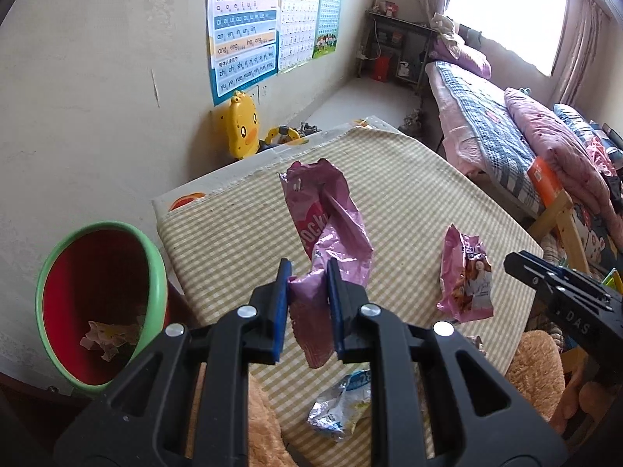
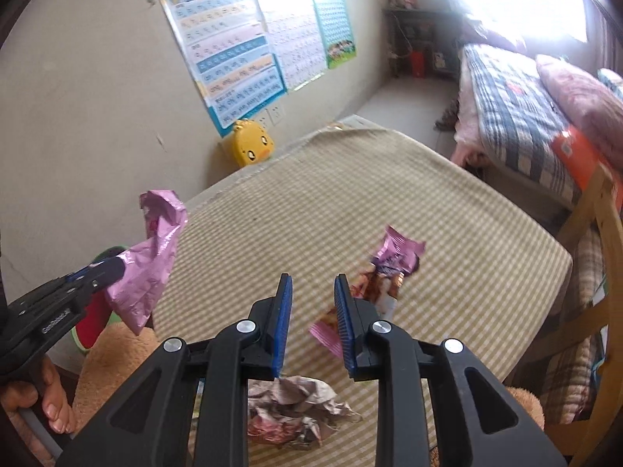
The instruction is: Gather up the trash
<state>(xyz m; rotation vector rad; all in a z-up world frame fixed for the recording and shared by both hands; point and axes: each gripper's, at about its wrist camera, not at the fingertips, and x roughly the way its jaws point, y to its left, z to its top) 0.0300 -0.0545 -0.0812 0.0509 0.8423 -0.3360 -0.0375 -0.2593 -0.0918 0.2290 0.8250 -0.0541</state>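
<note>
My left gripper [image 1: 309, 268] is shut on a crumpled pink Pocky wrapper [image 1: 323, 210], held up above the checked tablecloth [image 1: 409, 194]; the right wrist view shows that wrapper [image 2: 144, 272] hanging from it at the left. A green-rimmed red bin [image 1: 155, 264] stands left of the table, with crumpled paper [image 1: 109, 340] inside. My right gripper [image 2: 314, 284] hovers over the table, narrowly open with nothing between its pads. A second pink snack wrapper [image 2: 383, 276] lies just beyond its right finger. Crumpled paper [image 2: 290, 408] lies under it. A silver and blue wrapper [image 1: 338, 404] lies near the front edge.
A brown plush toy [image 1: 533, 369] sits at the table's near edge. A yellow duck toy [image 1: 243, 124] leans on the wall behind the table. A bed [image 1: 486, 116] with quilts runs along the right, with a wooden frame [image 2: 599, 233] close to the table corner.
</note>
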